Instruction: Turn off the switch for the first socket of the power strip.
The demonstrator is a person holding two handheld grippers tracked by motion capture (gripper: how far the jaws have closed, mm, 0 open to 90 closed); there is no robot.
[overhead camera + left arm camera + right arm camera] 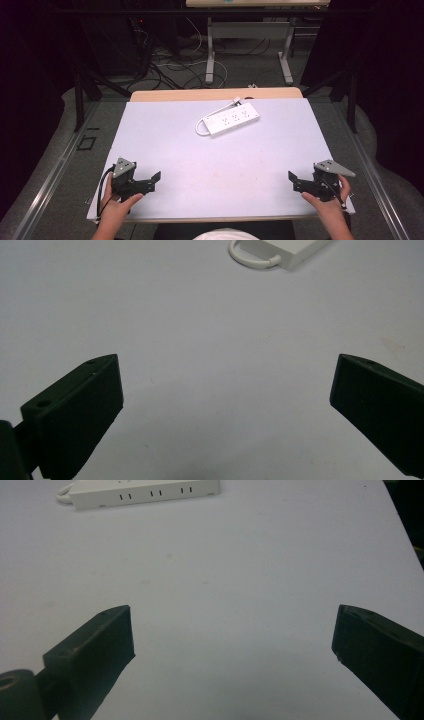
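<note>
1. The power strip (231,120) sits in the upper middle of the high view, white on the pale table (165,150), angled with its right end higher. Its cord (201,126) loops off the lower left end, and another stretch runs off the top toward the far edge.
2. Both grippers wait low in that view: the left gripper (156,178) at lower left, the right gripper (293,180) at lower right. Each has its jaws spread wide with nothing between them.
3. The strip is well apart from both, ahead and between them. In the left gripper view it peeks in at the top right (295,250); in the right gripper view it lies along the top left (145,491).
4. I judge the step in hand to be the reach. Best done by coming in over bare table, jaws held wide, and squaring them across the strip's narrow width rather than its length.
5. Watch the cord loop: a jaw snagging it would probably drag the strip askew. Whether the plug end is free is hard to tell from here.
</note>
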